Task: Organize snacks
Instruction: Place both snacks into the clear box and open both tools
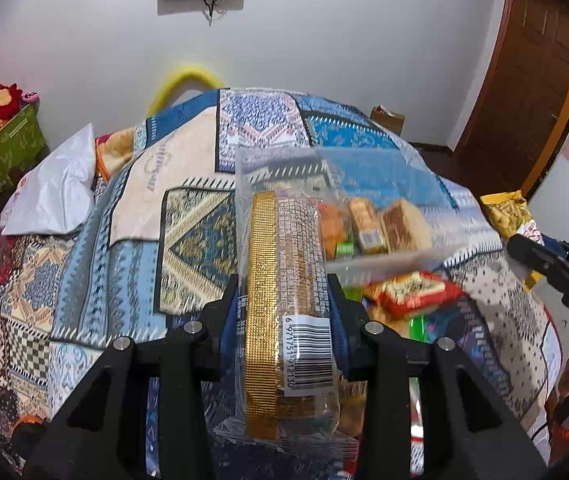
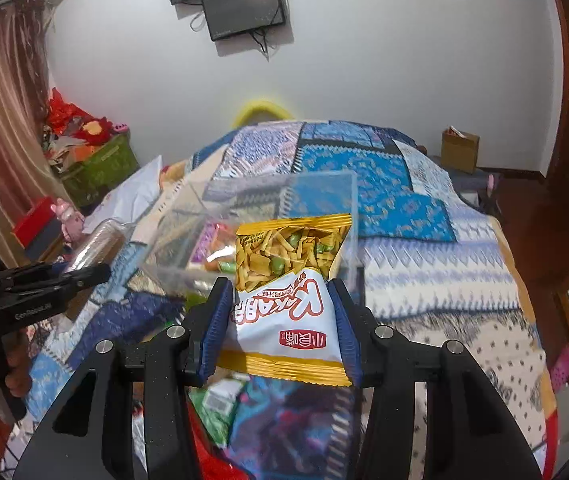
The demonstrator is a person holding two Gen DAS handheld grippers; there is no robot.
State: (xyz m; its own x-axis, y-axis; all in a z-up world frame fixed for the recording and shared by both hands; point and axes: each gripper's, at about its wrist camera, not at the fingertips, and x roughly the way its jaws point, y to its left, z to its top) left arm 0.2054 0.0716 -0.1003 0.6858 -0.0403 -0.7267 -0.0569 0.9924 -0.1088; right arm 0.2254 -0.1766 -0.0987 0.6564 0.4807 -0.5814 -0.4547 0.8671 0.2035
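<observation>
My left gripper [image 1: 283,292] is shut on a clear-wrapped cake pack [image 1: 284,288] with a gold band and a barcode, held above the bed. My right gripper [image 2: 280,300] is shut on a yellow and white snack bag [image 2: 288,300], its blue pads [image 2: 216,320] pressing both sides. A clear plastic box [image 1: 364,208] with several small snacks inside sits on the patterned bedspread just beyond both grippers; it shows too in the right wrist view as the clear box [image 2: 244,216]. The right gripper [image 1: 548,264] shows at the right edge of the left view. The left gripper [image 2: 44,284] shows at the left of the right view.
Loose snack packs, one red [image 1: 408,292], lie on the bedspread [image 1: 84,240] below the grippers. A white plastic bag [image 1: 52,192] lies at the bed's left. A green basket [image 2: 100,172] of red items stands by the wall, a cardboard box [image 2: 458,150] at the far right.
</observation>
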